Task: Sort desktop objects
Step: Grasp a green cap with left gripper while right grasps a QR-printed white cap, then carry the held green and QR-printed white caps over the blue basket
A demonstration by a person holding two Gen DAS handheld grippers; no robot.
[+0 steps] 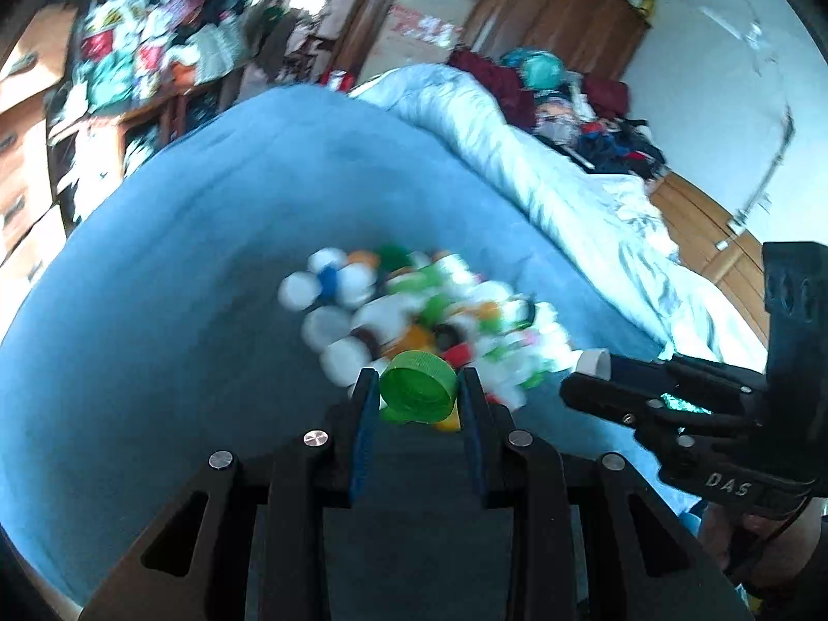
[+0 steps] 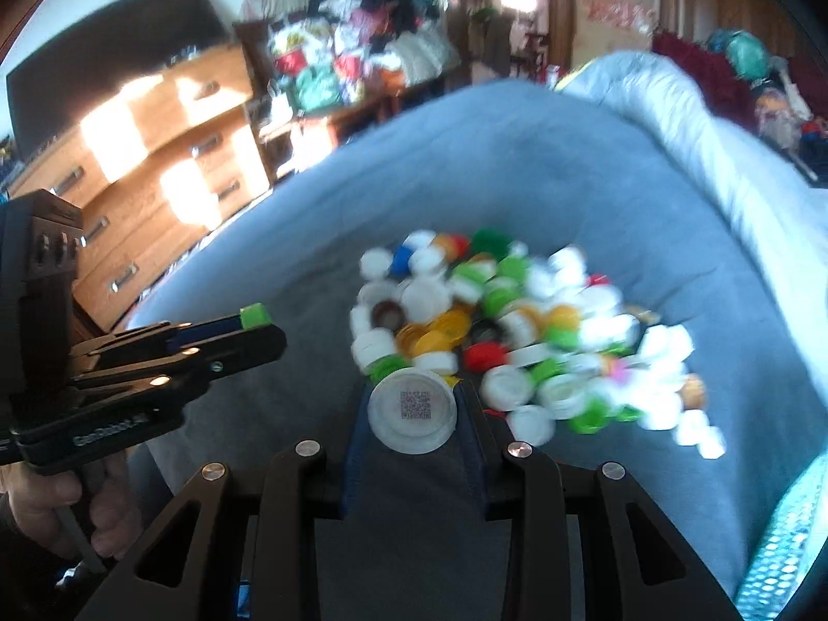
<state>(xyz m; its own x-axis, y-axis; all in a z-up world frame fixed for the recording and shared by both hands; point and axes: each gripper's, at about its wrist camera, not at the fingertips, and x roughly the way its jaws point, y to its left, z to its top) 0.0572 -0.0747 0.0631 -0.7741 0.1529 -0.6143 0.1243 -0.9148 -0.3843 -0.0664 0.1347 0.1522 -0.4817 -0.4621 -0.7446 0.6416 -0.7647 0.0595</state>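
Hovering level over the cap pile [image 2: 517, 326]: left gripper [image 1: 418, 388] pinching green cap [image 1: 418, 387], right gripper [image 2: 412, 409] clamping white cap [image 2: 412, 410].

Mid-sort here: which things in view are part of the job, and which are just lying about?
Job:
- left gripper, shut on the green cap
- right gripper, shut on the white cap
- pile of bottle caps
- blue blanket under them

Lying about:
- white quilt
- wooden dresser
- heap of clothes

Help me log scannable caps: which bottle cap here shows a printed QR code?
The white cap gripped by the right gripper: a dark QR code is printed inside it. The left gripper holds a plain green cap.
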